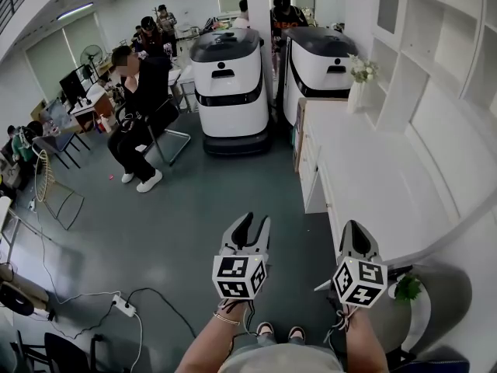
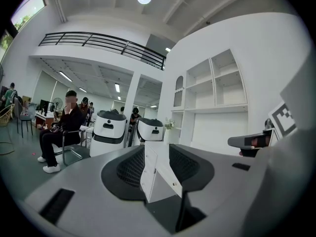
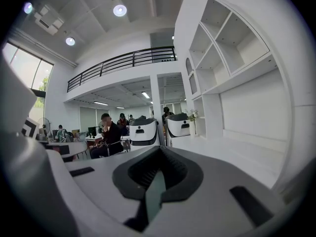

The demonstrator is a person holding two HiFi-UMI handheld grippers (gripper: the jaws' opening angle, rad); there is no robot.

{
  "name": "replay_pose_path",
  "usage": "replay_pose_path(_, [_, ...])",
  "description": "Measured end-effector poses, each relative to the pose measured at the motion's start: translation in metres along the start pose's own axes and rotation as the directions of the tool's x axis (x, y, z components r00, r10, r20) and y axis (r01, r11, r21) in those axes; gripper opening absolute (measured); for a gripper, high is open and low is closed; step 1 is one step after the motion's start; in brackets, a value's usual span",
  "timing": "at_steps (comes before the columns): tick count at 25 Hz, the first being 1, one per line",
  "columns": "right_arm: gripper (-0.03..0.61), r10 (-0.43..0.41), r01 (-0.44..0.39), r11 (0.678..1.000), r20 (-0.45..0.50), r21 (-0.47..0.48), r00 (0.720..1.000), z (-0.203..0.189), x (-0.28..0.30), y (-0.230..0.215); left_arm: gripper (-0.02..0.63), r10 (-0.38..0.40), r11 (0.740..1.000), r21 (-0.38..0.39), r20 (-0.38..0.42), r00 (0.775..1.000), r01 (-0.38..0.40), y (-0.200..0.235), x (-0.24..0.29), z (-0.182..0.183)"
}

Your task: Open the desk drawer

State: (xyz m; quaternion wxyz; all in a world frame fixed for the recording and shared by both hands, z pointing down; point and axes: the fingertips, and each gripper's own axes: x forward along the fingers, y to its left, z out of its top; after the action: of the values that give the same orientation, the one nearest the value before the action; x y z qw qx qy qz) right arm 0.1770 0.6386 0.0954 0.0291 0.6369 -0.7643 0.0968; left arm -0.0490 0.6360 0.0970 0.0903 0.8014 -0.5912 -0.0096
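Left tool (image 1: 254,224) jaws wide apart, empty; right tool (image 1: 354,230) jaws together, empty. Both held clear of tabletop (image 1: 365,169); I see its drawers (image 1: 308,173) closed, contents hidden.

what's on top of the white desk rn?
Only a vase of flowers at the far end of the desk; the rest of the top looks bare. Inside of the drawers is hidden.
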Motion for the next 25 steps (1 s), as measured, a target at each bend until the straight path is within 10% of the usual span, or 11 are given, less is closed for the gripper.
replay_pose_path(14, [0.006,-0.077,0.078,0.997,-0.053,0.019,0.996,-0.023,0.039,0.007,0.152,0.004,1.0,-0.025,-0.049,0.999,-0.005,0.07,0.027,-0.023])
replay_pose_path(25, [0.006,-0.061,0.064,0.997,-0.068,0.032,0.996,-0.005,0.164,-0.015,0.152,-0.011,1.0,-0.015,-0.086,0.996,0.009,0.097,0.146,-0.017])
